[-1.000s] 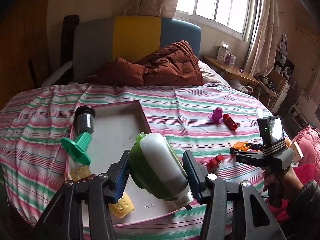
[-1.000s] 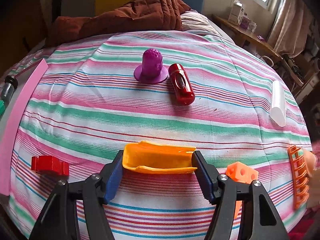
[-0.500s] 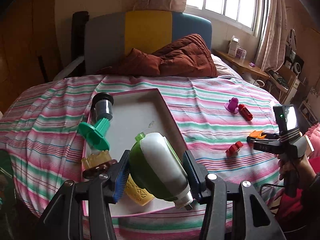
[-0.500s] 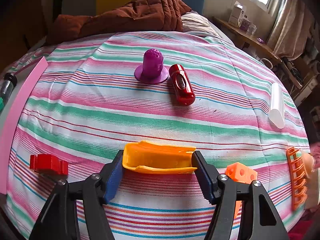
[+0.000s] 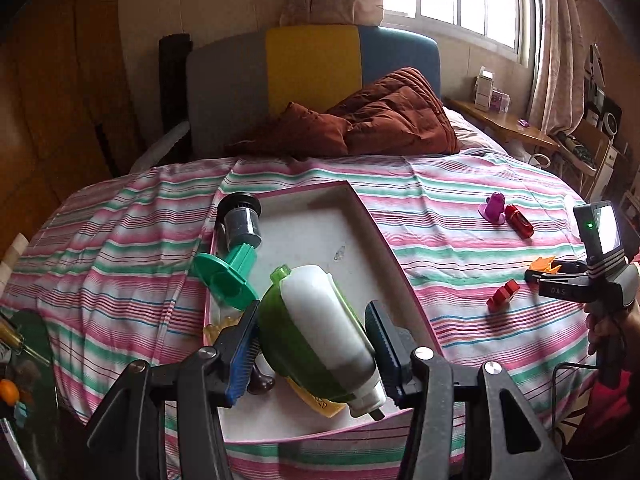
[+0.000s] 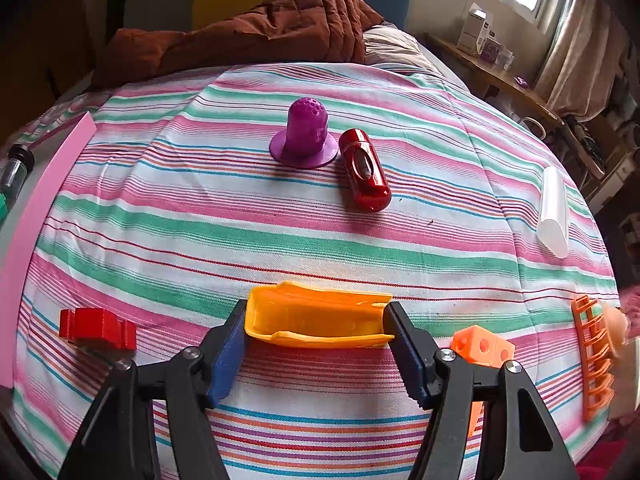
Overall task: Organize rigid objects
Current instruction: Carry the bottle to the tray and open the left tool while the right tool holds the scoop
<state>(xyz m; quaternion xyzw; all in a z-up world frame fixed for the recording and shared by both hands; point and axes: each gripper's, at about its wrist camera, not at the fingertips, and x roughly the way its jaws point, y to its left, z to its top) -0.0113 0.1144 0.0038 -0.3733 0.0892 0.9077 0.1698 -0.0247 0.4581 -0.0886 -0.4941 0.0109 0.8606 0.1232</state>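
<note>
Green-and-white bottle sits between my left gripper jaws, clamped across its width, long axis running away from me and tilted, cap end toward me and low. It hangs over the near end of the pink-rimmed tray, so the drop is straight down; I judge placing is the step in hand. Already in the tray along its left side: black-capped jar, green funnel-shaped piece, a yellow piece under the bottle. My right gripper is closed on the orange clip, held end to end, long axis crosswise between the pads, low over the striped bedsheet; whether it rests on the cloth I cannot tell. The tray lies off to that hand's left, so the left hand is nearer. Loose on the sheet: red block, purple cap just beside red capsule, orange cube, orange rack, white tube.
</note>
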